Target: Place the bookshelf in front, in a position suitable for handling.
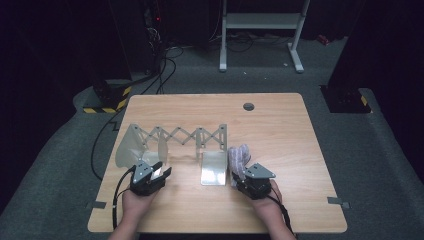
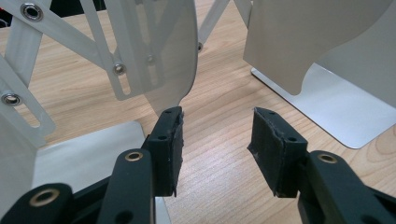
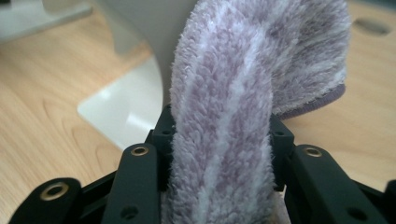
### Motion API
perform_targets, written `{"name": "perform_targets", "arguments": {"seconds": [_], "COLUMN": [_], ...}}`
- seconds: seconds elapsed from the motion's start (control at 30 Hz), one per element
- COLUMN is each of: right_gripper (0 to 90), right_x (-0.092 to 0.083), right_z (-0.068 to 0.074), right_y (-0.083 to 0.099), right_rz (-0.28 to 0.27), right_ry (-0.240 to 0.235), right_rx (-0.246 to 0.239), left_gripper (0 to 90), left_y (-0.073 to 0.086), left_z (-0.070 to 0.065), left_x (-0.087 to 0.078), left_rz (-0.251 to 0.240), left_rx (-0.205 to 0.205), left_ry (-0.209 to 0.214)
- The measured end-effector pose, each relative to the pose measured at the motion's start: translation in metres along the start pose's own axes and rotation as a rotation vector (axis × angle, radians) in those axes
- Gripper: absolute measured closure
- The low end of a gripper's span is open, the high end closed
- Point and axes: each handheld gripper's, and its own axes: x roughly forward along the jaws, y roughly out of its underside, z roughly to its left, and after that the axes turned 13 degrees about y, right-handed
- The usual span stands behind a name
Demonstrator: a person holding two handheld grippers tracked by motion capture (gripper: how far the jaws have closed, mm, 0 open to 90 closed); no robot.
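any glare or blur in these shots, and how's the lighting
High view: table well lit, surroundings nearly black, rack pale with a sheen. Left gripper view: sharp jaws, soft glare on the rack's plates. Right gripper view: towel sharp near the jaws, the table behind blurred.

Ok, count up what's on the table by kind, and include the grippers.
Folding rack: 1
Purple towel: 1
Grippers: 2, left gripper and right gripper
Total: 4
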Motion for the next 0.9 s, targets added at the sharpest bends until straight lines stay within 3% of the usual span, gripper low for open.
{"name": "perform_targets", "arguments": {"seconds": [0.2, 0.57, 0.77, 0.9], "right_gripper": [59.5, 59.5, 59.5, 59.5], "right_x": [-0.021, -0.067, -0.089, -0.092], "right_z": [-0.003, 0.001, 0.017, 0.032], "right_y": [-0.017, -0.052, -0.067, -0.07], "right_rz": [-0.112, -0.32, -0.414, -0.427], "right_ry": [0.017, 0.009, -0.035, -0.074], "right_rx": [0.053, 0.083, 0.07, 0.046], "left_gripper": [53.6, 53.4, 53.5, 53.5], "left_y": [0.0, 0.001, 0.001, 0.001], "left_z": [0.001, 0.001, 0.001, 0.001], "left_x": [0.001, 0.002, 0.002, 0.002], "left_rz": [0.009, 0.015, 0.013, 0.014], "left_rx": [0.0, 0.004, 0.003, 0.004], "left_ry": [-0.007, -0.009, -0.008, -0.009]}}
